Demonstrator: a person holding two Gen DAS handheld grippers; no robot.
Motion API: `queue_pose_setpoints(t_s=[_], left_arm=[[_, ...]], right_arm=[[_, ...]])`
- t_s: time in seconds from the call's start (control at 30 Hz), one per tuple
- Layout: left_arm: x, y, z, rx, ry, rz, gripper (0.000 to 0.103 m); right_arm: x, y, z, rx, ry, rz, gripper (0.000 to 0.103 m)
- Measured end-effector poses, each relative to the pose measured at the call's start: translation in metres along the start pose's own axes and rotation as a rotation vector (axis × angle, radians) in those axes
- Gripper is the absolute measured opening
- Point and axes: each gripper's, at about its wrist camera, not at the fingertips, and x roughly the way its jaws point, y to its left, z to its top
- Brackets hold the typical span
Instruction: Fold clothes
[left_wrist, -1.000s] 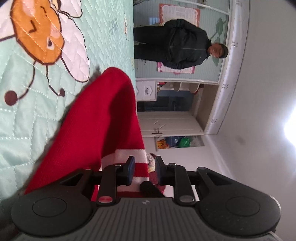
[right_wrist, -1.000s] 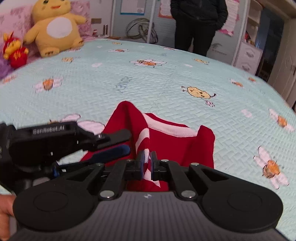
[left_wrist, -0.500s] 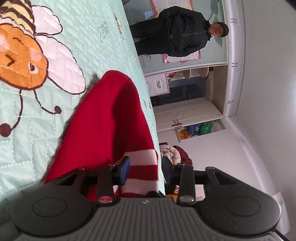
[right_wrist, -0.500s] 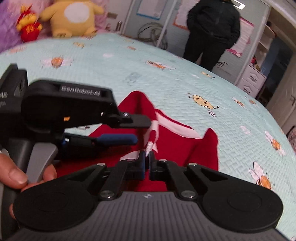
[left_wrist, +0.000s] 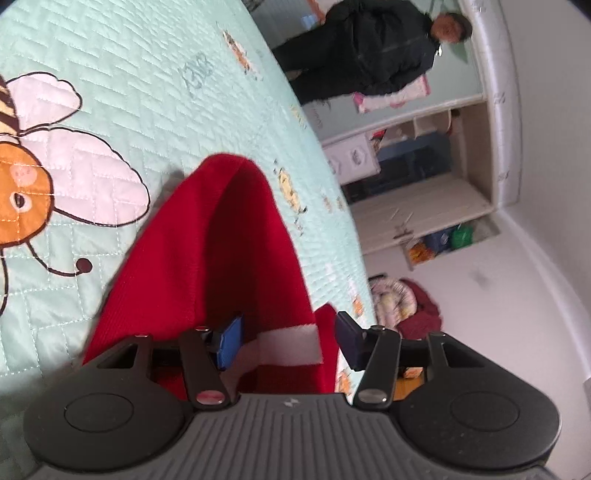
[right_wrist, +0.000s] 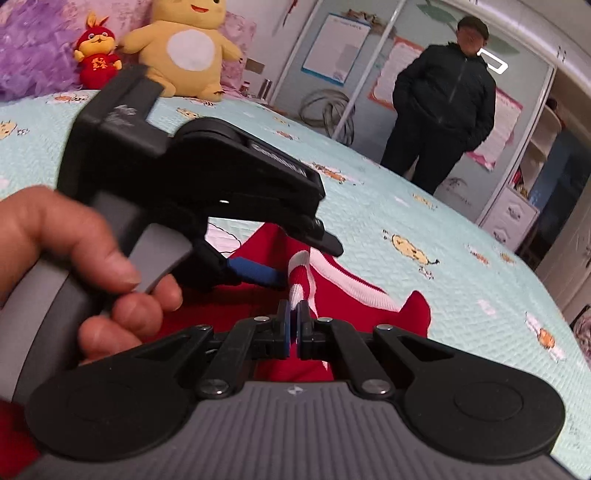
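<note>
A red knit garment with white stripes lies bunched on the mint bee-print quilt. In the left wrist view my left gripper is open, and the white-striped edge hangs between its blue pads without being clamped. My right gripper is shut on the garment's striped edge, which stands up from its jaws. The rest of the garment spreads beyond it. The left gripper appears in the right wrist view just above and left of that fold, held by a hand.
A person in a dark jacket stands past the far side of the bed. A yellow plush and a small red plush sit at the back left. White drawers stand at the right. Open quilt stretches right of the garment.
The left gripper's jaws have opened wide and released the striped edge. In the right wrist view the left gripper has risen and come closer. The right gripper stays shut on the garment.
</note>
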Motion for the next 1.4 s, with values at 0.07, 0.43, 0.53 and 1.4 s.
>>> queue_pose_setpoints(t_s=[0.07, 0.43, 0.53, 1.4], left_arm=[[0.005, -0.004, 0.001, 0.025, 0.026, 0.012, 0.025], [0.015, -0.019, 0.012, 0.245, 0.119, 0.051, 0.001], [0.018, -0.023, 0.016, 0.289, 0.137, 0.073, 0.001], [0.016, 0.002, 0.023, 0.150, 0.039, 0.057, 0.005]], right_arm=[[0.000, -0.003, -0.001, -0.002, -0.003, -0.001, 0.001], [0.004, -0.017, -0.009, 0.054, 0.005, 0.022, 0.001], [0.007, -0.020, -0.010, 0.083, 0.008, 0.030, 0.007], [0.043, 0.055, -0.019, -0.410, -0.014, -0.298, 0.001]])
